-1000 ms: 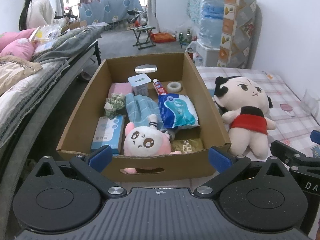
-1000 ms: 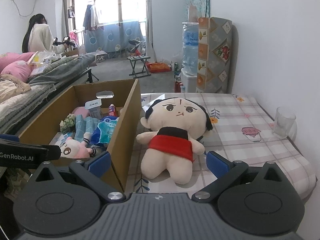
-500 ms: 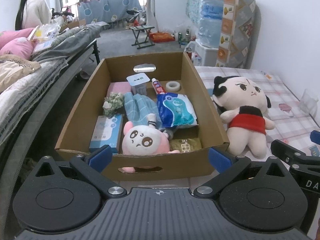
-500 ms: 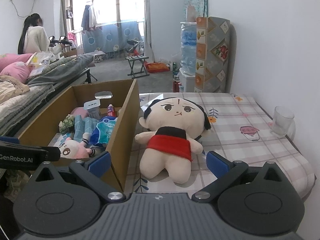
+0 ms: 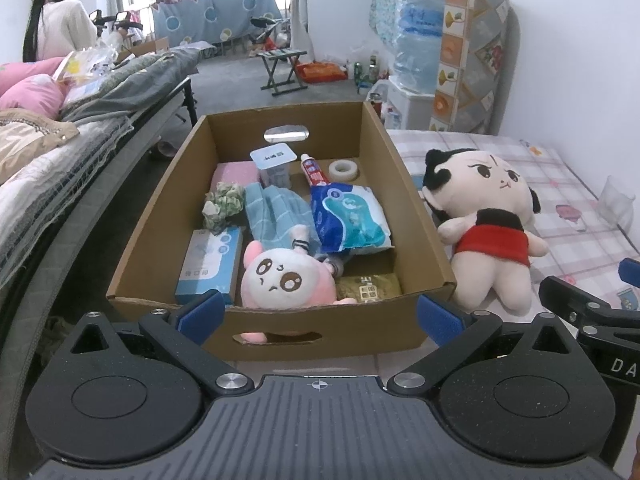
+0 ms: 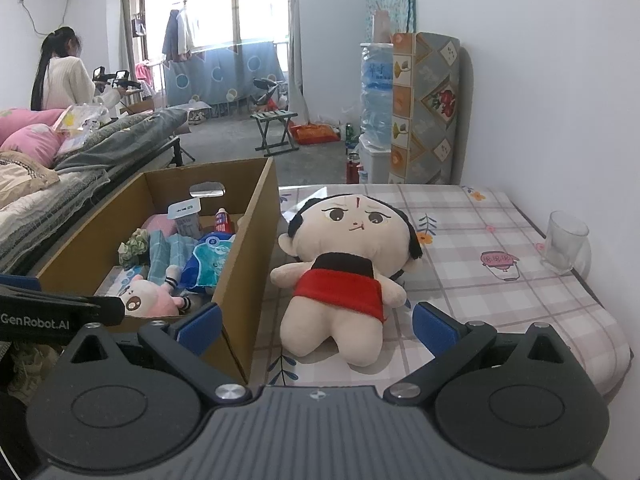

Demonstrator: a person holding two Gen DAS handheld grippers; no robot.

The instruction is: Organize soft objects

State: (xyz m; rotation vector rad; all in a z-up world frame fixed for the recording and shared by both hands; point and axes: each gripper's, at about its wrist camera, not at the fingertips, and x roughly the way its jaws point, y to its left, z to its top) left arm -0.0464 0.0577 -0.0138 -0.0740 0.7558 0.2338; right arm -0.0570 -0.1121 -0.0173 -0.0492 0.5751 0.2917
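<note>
A cardboard box (image 5: pixel 408 200) (image 6: pixel 256 240) stands on the checked table and holds a pink plush (image 5: pixel 286 280) (image 6: pixel 150 300), a blue cloth (image 5: pixel 272 216), a green scrunchie (image 5: pixel 222 204), a blue pack (image 5: pixel 348 220) and small items. A cream doll in a red skirt (image 5: pixel 488 224) (image 6: pixel 348 272) lies on the tablecloth right of the box. My left gripper (image 5: pixel 318 316) is open and empty before the box's near wall. My right gripper (image 6: pixel 316 324) is open and empty in front of the doll's legs.
A clear glass (image 6: pixel 566 246) stands near the table's right edge by the wall. A bed with bedding (image 5: pixel 48 160) runs along the left. A water jug and folded mat (image 6: pixel 404 108) stand behind the table. A person (image 6: pixel 64 72) is at the far left.
Both grippers have shifted only slightly; the box and doll sit a little lower in the views. Nothing was grasped or moved.
</note>
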